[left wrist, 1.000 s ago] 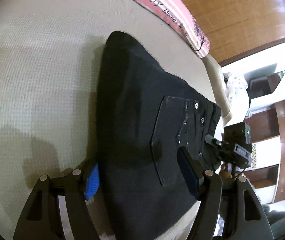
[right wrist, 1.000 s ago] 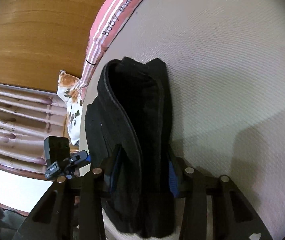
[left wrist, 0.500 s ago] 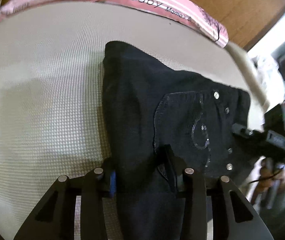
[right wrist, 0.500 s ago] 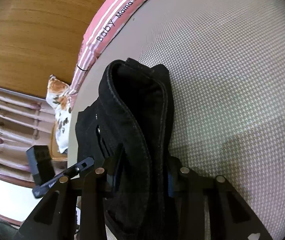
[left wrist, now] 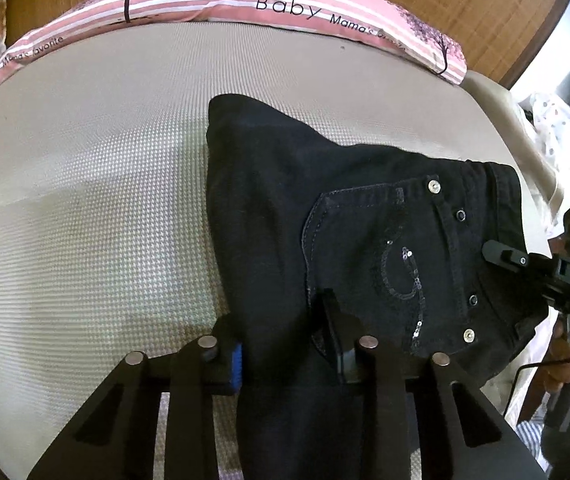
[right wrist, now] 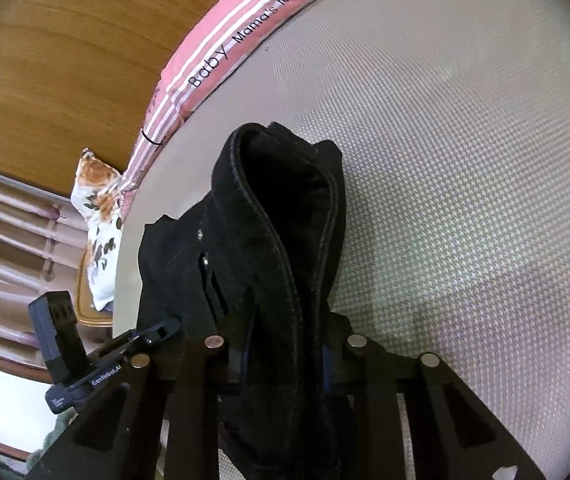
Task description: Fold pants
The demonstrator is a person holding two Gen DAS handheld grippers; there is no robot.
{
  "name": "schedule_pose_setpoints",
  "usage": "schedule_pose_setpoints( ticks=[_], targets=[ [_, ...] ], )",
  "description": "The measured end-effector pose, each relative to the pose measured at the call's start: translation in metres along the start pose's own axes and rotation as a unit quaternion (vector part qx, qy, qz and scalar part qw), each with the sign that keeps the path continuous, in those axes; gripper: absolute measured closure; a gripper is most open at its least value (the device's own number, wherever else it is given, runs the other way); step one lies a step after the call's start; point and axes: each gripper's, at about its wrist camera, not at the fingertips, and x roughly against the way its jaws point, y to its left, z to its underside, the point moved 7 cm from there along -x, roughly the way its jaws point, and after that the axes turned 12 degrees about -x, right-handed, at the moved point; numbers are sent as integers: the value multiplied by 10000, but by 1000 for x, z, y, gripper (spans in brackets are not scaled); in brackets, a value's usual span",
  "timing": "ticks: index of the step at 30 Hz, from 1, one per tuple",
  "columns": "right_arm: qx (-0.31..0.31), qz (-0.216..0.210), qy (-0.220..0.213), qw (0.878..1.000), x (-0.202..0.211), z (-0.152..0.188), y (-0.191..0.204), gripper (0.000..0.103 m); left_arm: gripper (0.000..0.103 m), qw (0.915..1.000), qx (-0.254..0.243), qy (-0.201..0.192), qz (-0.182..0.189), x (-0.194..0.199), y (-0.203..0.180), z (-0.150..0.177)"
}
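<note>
The black pants [left wrist: 325, 216] lie folded on the beige mattress [left wrist: 85, 200], back pocket with sequins and studs facing up. My left gripper [left wrist: 281, 332] is shut on the near edge of the pants, beside the pocket. In the right wrist view the pants [right wrist: 277, 240] show as a thick folded bundle with the waistband seam up. My right gripper [right wrist: 285, 344] is shut on that bundle. The right gripper also shows in the left wrist view [left wrist: 525, 264] at the waistband end.
A pink striped pillow [left wrist: 285, 4] runs along the far edge of the mattress against a wooden headboard [right wrist: 65, 60]. A floral cushion [right wrist: 97, 224] sits off the bed's corner. The mattress edge [left wrist: 525, 148] drops away on the right.
My left gripper has closed from wide open onto the pants' near edge. The view has swung toward the pillow. The right gripper stays shut on the bundle, which has lifted slightly.
</note>
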Motion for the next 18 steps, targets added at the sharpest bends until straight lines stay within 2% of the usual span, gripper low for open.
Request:
schedule_pose_setpoints(
  ticks=[7,11,18],
  targets=[
    [62,7,-88,9999,8,2,20,84,81,9999,-29,-86,69,11,-1,-5],
    [37,-65,-59,10000,9,4,30,85,82,9998,-90,-173,87,21,2,-8],
    [58,-306,104,9995,-11,5,61,85,82,9992,85,-381,-16,43,37,-11]
  ],
)
